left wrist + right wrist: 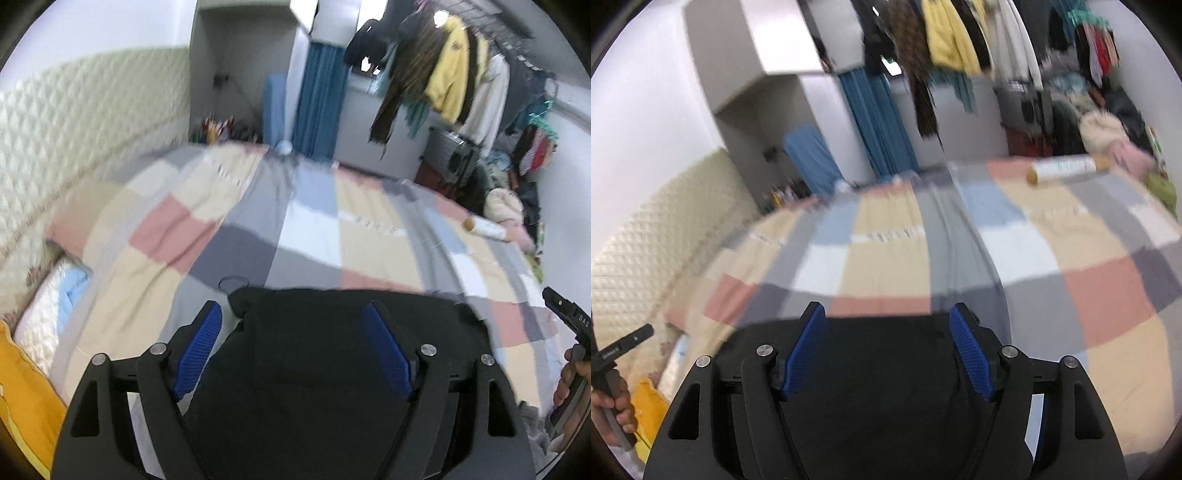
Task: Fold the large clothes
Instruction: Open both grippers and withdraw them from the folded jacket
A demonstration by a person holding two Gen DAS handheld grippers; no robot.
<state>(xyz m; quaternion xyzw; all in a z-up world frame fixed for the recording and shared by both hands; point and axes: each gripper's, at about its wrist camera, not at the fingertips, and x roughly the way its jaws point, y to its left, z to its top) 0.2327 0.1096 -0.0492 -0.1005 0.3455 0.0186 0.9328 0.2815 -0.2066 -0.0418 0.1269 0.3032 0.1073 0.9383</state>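
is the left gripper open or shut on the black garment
Open. The left gripper has its blue pads spread wide, with the black garment lying on the patchwork bedspread below, not pinched.

Patchwork bedspread (314, 229) over the bed, squares in beige, pink, grey, blue, white. Cardboard-cored roll (1063, 168) lying near its far edge. Quilted cream headboard (74, 122). Blue curtain (321, 107). Yellow jacket (450, 70) among hanging clothes.

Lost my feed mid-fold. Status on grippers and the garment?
Left gripper open, right gripper open, nothing clamped. Black garment lying on the checked bedspread below both. Paper roll at the far edge, clear of the work.
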